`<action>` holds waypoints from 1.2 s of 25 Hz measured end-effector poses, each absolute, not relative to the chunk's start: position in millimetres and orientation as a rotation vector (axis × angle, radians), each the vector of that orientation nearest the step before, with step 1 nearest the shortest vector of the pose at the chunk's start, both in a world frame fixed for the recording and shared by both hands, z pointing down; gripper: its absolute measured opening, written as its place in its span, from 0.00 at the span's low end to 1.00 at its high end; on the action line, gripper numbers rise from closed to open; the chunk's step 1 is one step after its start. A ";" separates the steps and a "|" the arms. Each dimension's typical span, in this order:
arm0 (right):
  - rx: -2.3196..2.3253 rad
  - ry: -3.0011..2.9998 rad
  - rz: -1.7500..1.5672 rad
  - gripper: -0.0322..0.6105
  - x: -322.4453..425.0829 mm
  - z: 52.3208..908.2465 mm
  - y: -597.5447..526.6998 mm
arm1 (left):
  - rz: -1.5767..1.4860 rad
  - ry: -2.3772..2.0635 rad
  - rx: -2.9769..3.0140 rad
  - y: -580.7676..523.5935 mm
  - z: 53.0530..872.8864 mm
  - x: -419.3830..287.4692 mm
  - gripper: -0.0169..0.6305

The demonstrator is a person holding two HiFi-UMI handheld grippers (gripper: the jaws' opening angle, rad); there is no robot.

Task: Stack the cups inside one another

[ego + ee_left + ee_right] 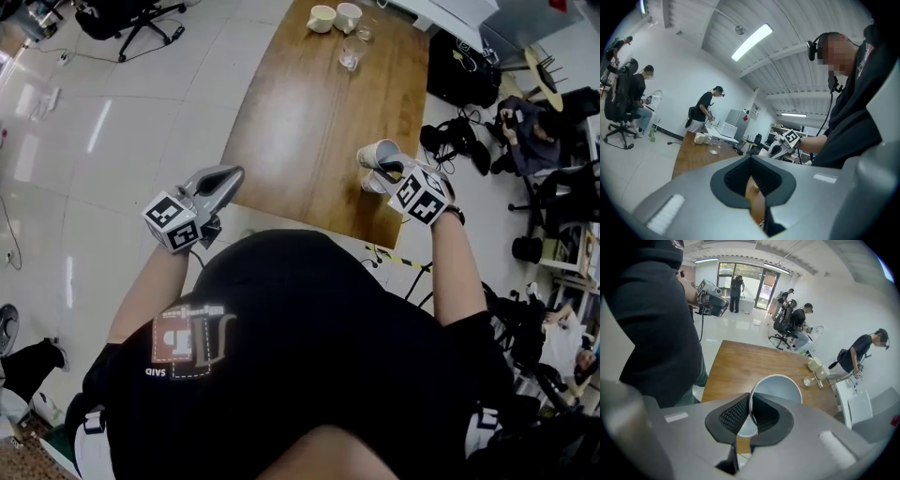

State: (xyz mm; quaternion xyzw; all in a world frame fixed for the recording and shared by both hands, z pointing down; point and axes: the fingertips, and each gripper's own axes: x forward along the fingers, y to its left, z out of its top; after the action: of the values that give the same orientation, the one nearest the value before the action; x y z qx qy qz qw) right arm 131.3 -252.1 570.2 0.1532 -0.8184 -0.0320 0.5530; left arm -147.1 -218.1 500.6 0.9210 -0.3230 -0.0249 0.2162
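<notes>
Cup (780, 387) in right hand-held gripper (750, 403)

The table (319, 141) is a long slab of brown wood with rounded corners. It runs from its near edge, just ahead of the person, to the far end, and stands on a floor (141, 112) of pale, glossy tiles. At the far end two cream cups (322, 19) sit side by side, close together. Nearer than these and slightly to the right stand two clear glasses. The small glass (365, 33) is just beside the right-hand cup, and the larger glass (350, 60) stands a little nearer, apart from it.
</notes>
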 end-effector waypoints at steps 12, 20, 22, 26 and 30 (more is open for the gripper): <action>0.356 -1.806 0.039 0.20 192.6 652.2 -227.0 | -0.011 -0.758 2.609 -229.7 503.8 -76.2 0.03; 0.876 -2.297 0.212 0.25 201.3 523.9 -234.1 | -0.027 -0.755 2.630 -241.0 498.1 -72.5 0.03; 1.083 -2.546 0.384 0.19 216.0 484.8 -229.3 | -0.036 -0.767 2.640 -247.6 492.8 -73.1 0.03; 1.365 -2.791 0.681 0.08 246.4 469.4 -211.8 | -0.043 -0.797 2.654 -258.6 485.4 -73.7 0.03; 1.444 -2.743 0.853 0.07 243.2 510.0 -194.9 | -0.042 -0.796 2.657 -259.4 483.6 -72.0 0.03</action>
State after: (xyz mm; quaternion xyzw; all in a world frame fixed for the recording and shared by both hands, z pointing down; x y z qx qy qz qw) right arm 243.2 -194.9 510.0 0.4488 -0.8526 0.2652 -0.0369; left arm -72.0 -259.4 483.6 0.9416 -0.2823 -0.0149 0.1829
